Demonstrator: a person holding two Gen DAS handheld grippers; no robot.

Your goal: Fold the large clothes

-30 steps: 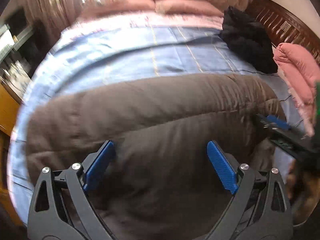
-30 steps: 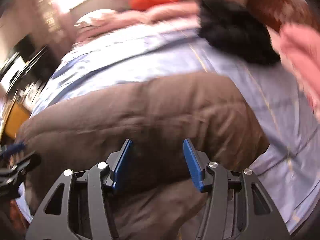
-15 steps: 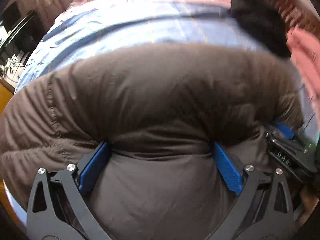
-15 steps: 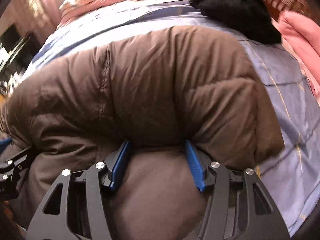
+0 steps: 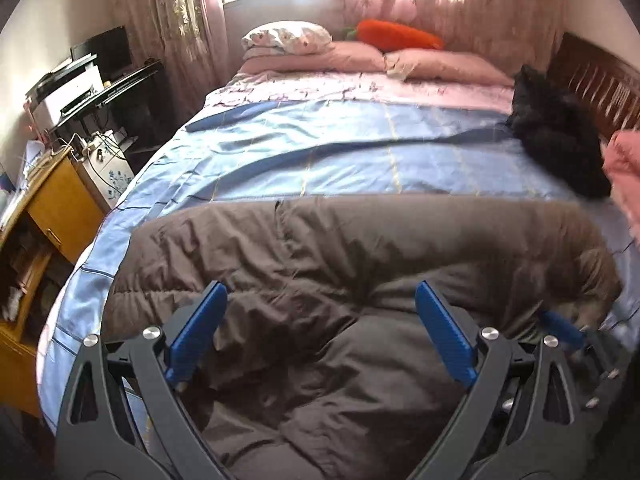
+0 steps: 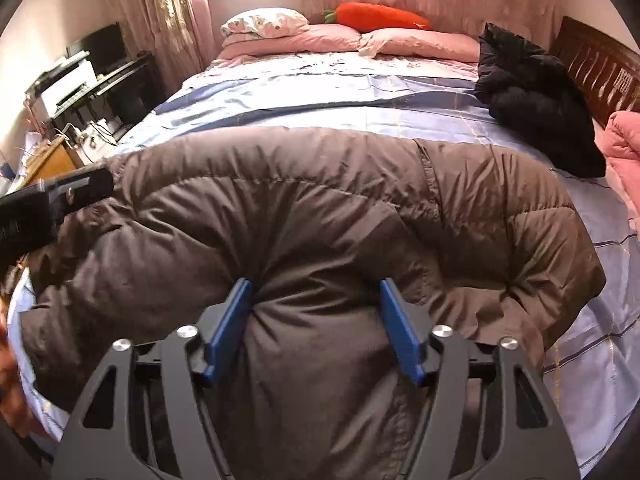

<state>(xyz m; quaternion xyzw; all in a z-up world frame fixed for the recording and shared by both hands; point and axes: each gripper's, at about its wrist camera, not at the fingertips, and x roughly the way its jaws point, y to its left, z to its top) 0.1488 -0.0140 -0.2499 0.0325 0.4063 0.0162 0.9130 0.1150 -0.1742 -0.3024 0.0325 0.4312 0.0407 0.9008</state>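
Brown puffer jacket (image 5: pixel 340 280) now lies lower and flatter on the bed (image 5: pixel 304 152) than half a second back, when it bulged right up against both cameras; the views have pulled back and the whole room shows again, so a fold pass looks just laid down or about to be released. Left gripper (image 5: pixel 318 332): fingers wide apart, jacket fabric below them, nothing pinched that I can see. Right gripper (image 6: pixel 316 320): fingers narrower, a bunched ridge of jacket sits between the blue pads and touches them, likely gripped, but can't tell for sure. Jacket lies across the near end of the bed, on the blue sheet. Judgement: fold partly done, edges still lumpy, needs smoothing or another fold. Relative to the jacket: black garment (image 6: pixel 532 100) beyond it to the right, pink blanket (image 6: pixel 624 148) further right, pink pillows (image 6: pixel 340 40) and orange carrot plush (image 6: pixel 380 16) at the far end, window behind, wooden cabinet (image 5: pixel 48 208) and dark desk with printer (image 5: pixel 68 88) off to the left.
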